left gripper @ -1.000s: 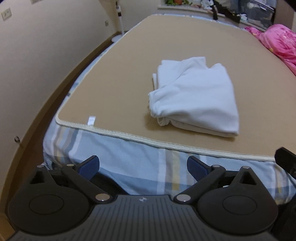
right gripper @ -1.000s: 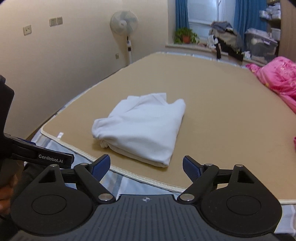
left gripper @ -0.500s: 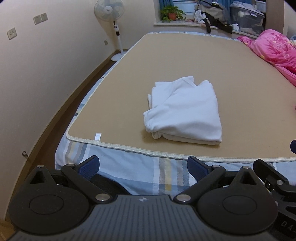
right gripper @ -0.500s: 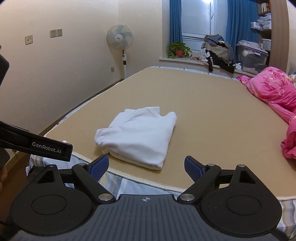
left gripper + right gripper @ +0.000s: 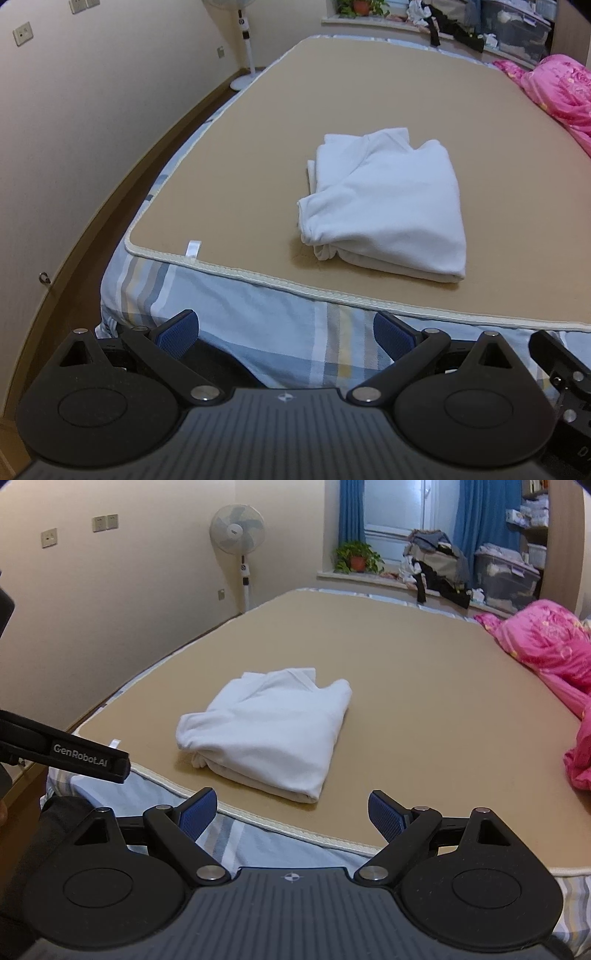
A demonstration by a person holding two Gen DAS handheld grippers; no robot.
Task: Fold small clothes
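White cotton, already folded into a thick bundle, the garment [image 5: 388, 206] lies on the tan mat [image 5: 258, 166] of the bed, close to the mat's near piped edge and well ahead of the left gripper [image 5: 286, 332]. In the left wrist view its fingers [image 5: 177, 332] stand wide apart with nothing between them, hanging over the striped sheet [image 5: 258, 321] short of the mat; the bundle sits up and to the right of their midline, its long axis running away from the camera and leaning slightly right, its bunched, untidy end toward the fingers. In the right wrist view the right gripper [image 5: 291, 816] is likewise spread and empty, and the garment [image 5: 269, 731] lies ahead and a little left of its midline, apart from both blue fingers [image 5: 386, 816]. From here the bundle lies nearer the centre line than in the left view, so the right hand looks slightly better placed to reach it. Part of the left gripper's black body [image 5: 74, 753] crosses the left edge of this view. A pink quilt [image 5: 546, 653] lies well apart on the far right of the bed.
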